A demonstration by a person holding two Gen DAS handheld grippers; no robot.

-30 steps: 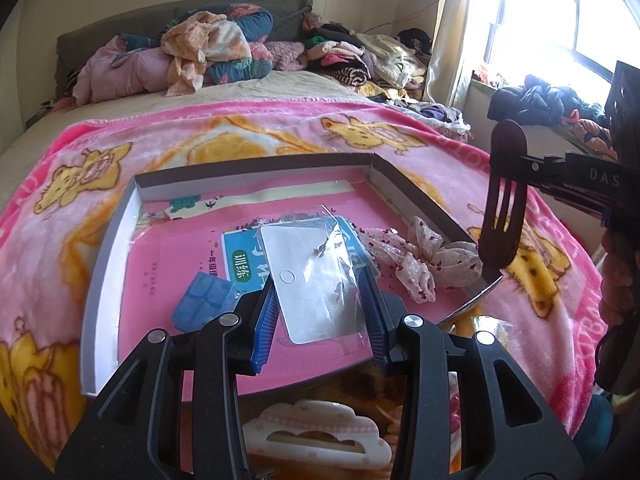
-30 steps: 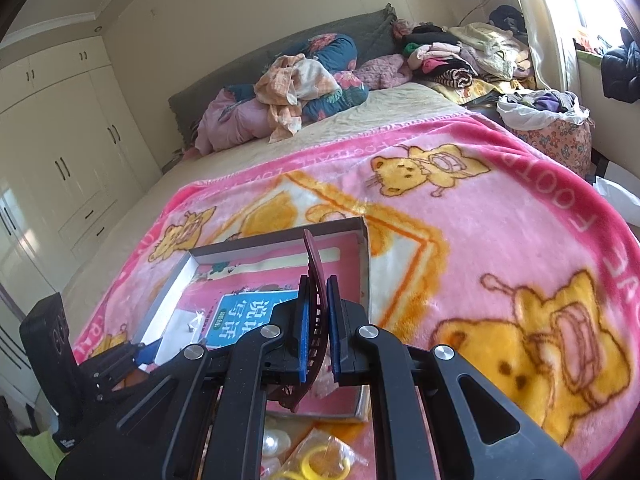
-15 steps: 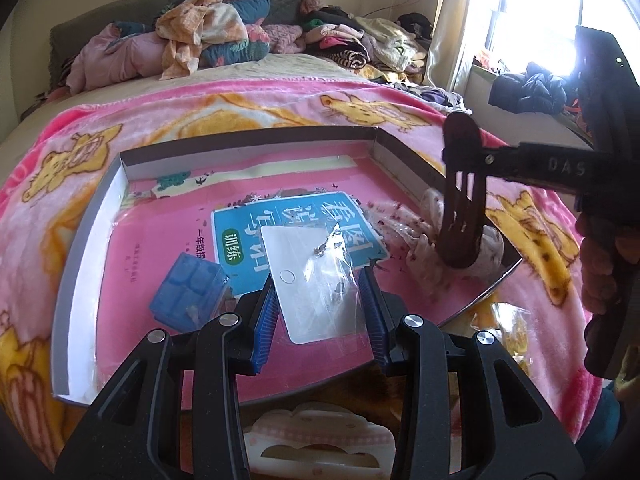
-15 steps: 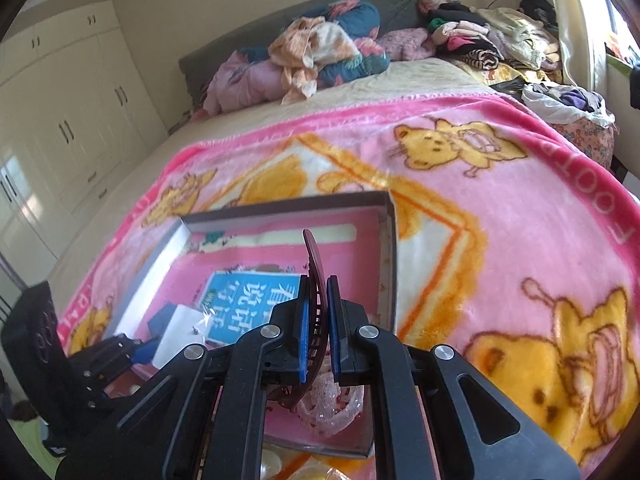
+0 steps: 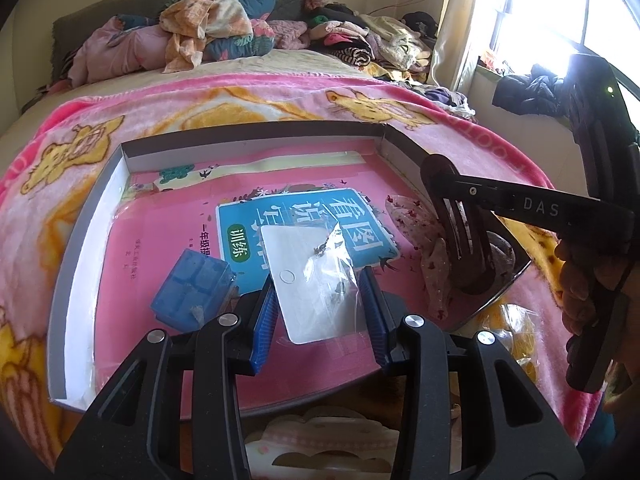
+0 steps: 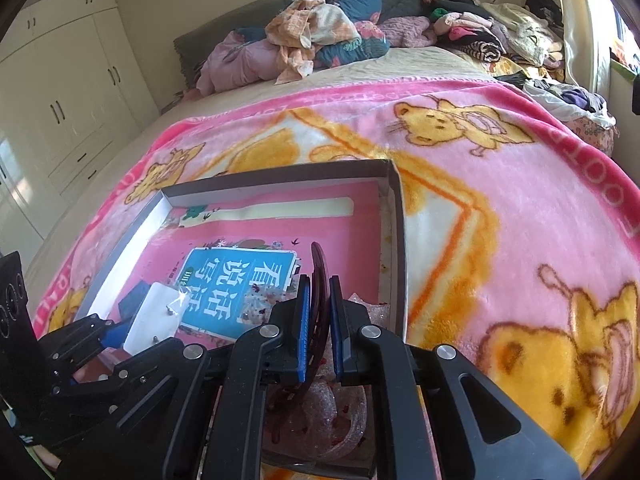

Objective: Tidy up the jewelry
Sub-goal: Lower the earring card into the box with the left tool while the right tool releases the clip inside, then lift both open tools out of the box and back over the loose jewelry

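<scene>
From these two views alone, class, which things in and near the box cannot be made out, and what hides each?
- Earrings on the card: too small, glare off the bag, both views.
- Scrunchie: partly behind the hair clip, left view.
- Cream clip: behind the left gripper, cut by the bottom edge.
- Blue case: mostly behind the card, right view.

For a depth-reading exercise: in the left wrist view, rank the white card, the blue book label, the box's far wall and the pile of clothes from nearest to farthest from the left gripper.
1. White card: between the left gripper jaws.
2. Blue book label: just beyond, mid-box.
3. Far wall: back of the box.
4. Clothes: at the head of the bed.
</scene>
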